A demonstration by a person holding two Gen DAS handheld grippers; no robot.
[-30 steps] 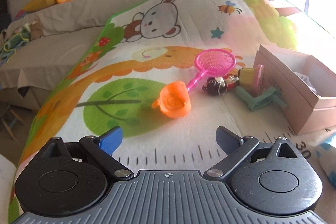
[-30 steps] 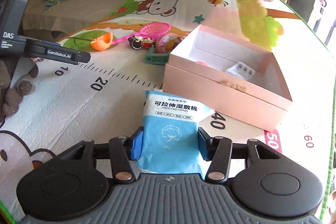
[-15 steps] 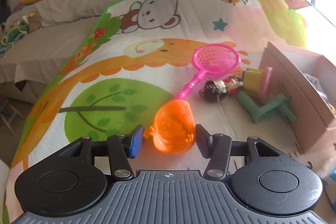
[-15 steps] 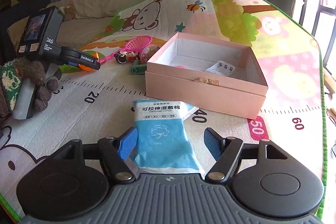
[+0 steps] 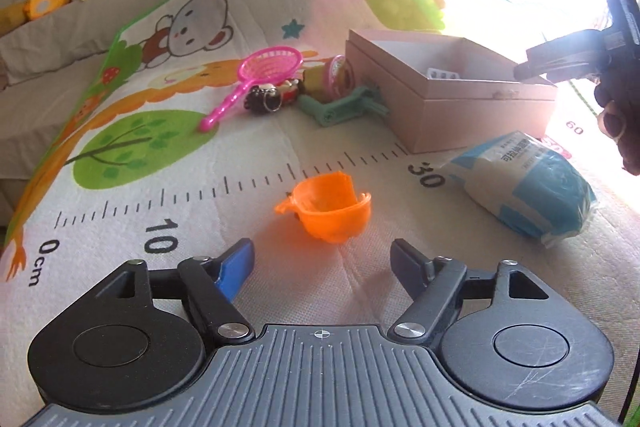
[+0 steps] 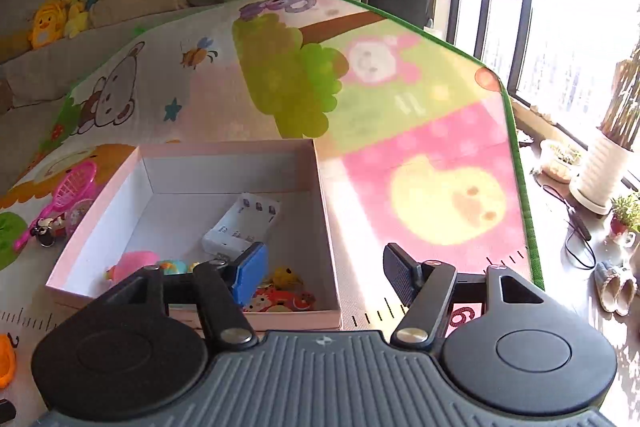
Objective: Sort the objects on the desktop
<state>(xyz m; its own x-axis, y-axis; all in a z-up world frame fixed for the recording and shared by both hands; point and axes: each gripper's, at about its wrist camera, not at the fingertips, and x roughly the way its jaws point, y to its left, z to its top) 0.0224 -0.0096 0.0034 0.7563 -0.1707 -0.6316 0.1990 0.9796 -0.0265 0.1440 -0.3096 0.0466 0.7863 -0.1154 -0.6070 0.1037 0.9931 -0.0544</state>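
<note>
The left hand-held gripper (image 5: 322,259) hovered low over the play mat (image 5: 132,183) with its jaws spread wide and nothing between them. Just ahead of its fingertips, the orange toy cup (image 5: 329,211) lay on its side on the mat, close to the printed ruler line between the 10 and 30 marks, apart from both fingers. To its right the blue-and-white cotton-pad pack (image 5: 528,187) lay flat on the mat near the 30 mark, just in front of the pink box (image 5: 448,111). Behind the cup, toward the far side of the mat, the pink toy net (image 5: 256,81), a small dark keychain figure (image 5: 266,97), a yellow-and-pink toy (image 5: 332,77) and a green plastic piece (image 5: 344,105) were clustered against the box's left wall.

The right hand-held gripper (image 6: 322,273) was also wide open and empty, held above the near right corner of the open pink box (image 6: 324,211). Inside the box a white blister pack (image 6: 244,225) rested on the floor of it, with a pink toy (image 6: 130,263) and small colourful items (image 6: 280,291) along the near wall. In the left view, the right device showed at the right edge, above the box.
</note>
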